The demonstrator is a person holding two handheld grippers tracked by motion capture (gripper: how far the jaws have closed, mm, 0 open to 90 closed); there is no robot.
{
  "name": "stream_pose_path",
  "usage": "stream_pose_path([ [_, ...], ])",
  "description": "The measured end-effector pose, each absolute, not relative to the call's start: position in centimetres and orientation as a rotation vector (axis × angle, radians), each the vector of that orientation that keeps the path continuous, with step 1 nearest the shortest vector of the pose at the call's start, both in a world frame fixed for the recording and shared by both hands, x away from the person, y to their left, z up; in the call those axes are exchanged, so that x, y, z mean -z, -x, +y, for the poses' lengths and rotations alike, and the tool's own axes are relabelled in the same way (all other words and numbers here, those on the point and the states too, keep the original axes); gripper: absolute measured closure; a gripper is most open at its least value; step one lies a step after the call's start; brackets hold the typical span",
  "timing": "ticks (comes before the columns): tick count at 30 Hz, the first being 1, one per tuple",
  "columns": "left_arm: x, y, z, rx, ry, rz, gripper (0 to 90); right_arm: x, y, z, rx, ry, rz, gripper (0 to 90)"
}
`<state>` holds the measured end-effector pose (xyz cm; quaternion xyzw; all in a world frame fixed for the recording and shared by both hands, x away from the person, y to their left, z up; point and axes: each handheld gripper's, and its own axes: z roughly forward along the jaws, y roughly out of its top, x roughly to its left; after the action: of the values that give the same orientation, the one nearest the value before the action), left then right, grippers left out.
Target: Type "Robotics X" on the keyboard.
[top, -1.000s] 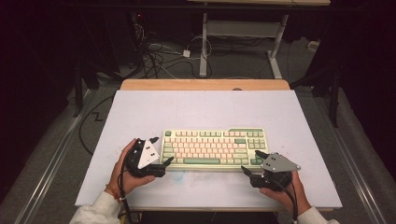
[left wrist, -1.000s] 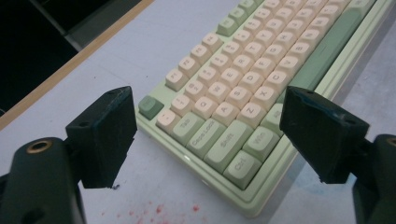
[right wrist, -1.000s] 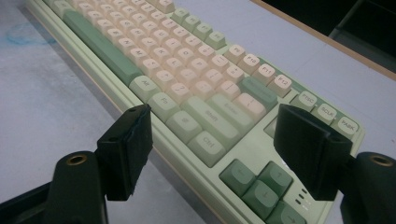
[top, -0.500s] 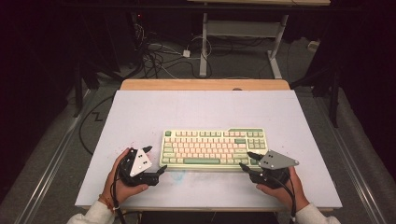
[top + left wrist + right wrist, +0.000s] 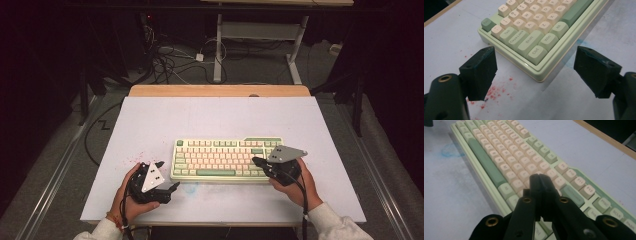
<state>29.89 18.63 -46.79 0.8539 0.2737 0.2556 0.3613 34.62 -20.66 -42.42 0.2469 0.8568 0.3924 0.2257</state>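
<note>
- Keyboard (image 5: 226, 160) lies flat on counter (image 5: 215, 117), near front edge.
- Right tool (image 5: 256, 161): jaws just closed together, empty, over keyboard's right-hand keys.
- Left tool (image 5: 166, 176): jaws apart, empty, just off keyboard's left corner.

My right gripper (image 5: 540, 178) hid keys at the keyboard (image 5: 506, 165) right end; the edge cropped its far-right keys. In the left gripper view, the keyboard's (image 5: 541, 30) right part was cut off.
</note>
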Motion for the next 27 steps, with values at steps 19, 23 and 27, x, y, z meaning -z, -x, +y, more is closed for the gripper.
stream_pose_path([
  [19,46.9,-29.9,18.7,-0.642,-2.212,0.702,17.8,44.2,-39.1,-14.5,-0.968,-0.63,2.469,90.0],
  [23,47.0,-29.8,18.7,-0.642,-2.216,0.696,17.8,44.6,-39.6,-14.3,-0.953,-0.643,2.475,90.0],
  [27,47.0,-29.9,18.7,-0.637,-2.221,0.695,17.8,44.9,-39.9,-14.1,-0.932,-0.644,2.475,90.0],
])
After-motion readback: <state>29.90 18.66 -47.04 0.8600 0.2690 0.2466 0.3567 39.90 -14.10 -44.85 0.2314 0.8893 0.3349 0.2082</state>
